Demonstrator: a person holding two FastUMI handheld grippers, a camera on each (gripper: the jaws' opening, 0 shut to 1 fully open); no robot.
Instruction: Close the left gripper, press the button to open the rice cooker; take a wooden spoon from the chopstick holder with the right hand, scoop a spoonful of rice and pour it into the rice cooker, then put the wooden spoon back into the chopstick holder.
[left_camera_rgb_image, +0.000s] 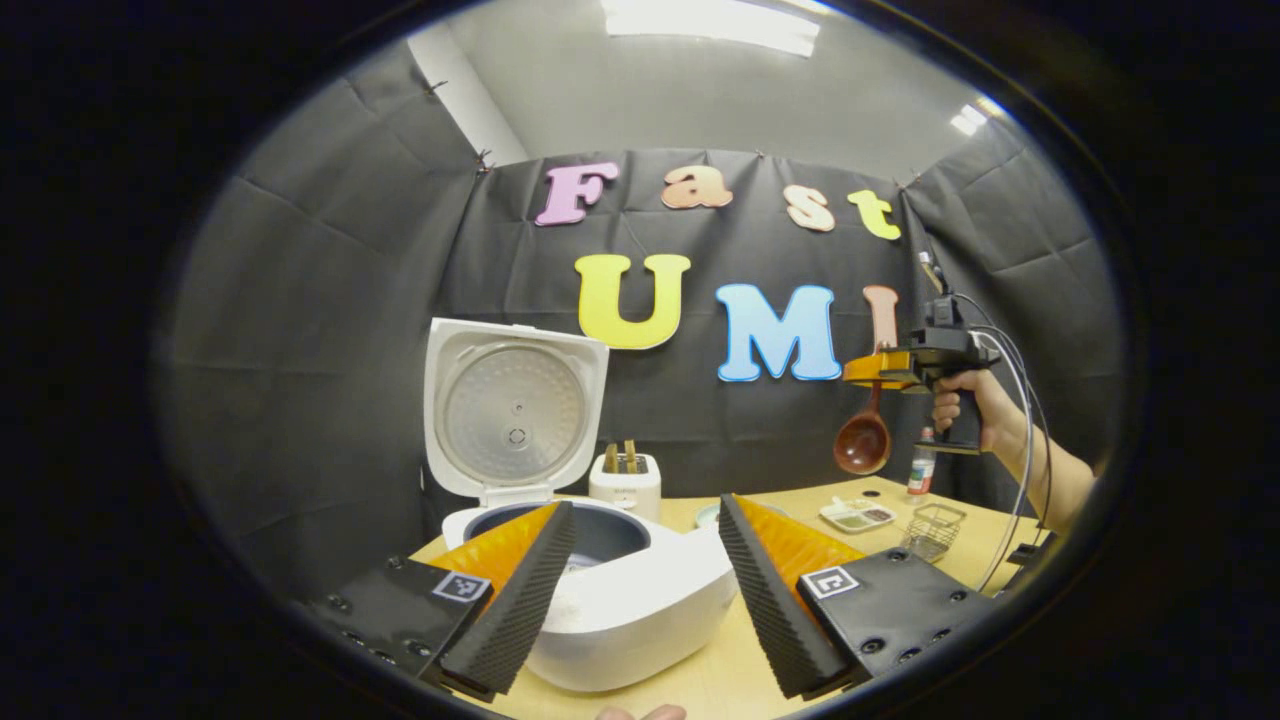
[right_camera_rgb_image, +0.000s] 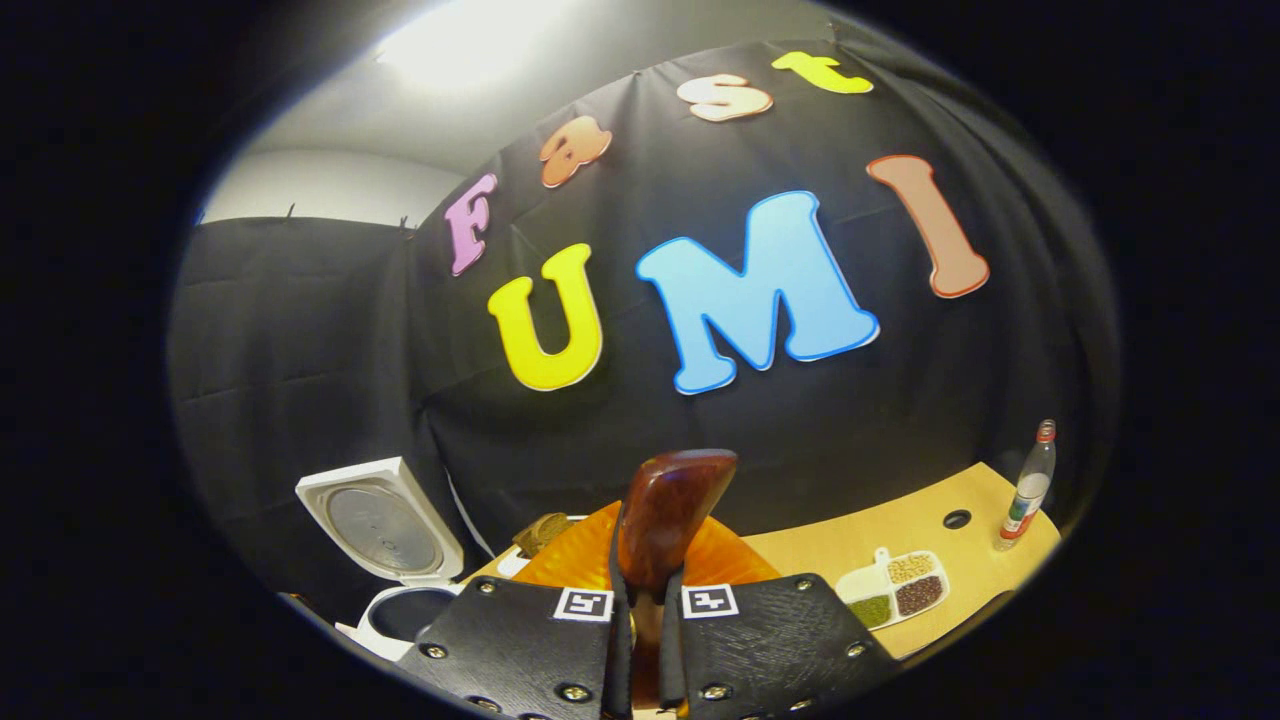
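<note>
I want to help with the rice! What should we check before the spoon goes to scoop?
1. Rice cooker lid up: ok.
2. Wooden spoon out of the chopstick holder: ok, it hangs high above the table.
3. Right gripper squeezing the spoon handle with both fingers: ok.
4. Left gripper out of the way: cannot tell; it is open, in front of the cooker.
5. Spoon bowl empty: cannot tell.
6. Where the rice is: cannot tell.
</note>
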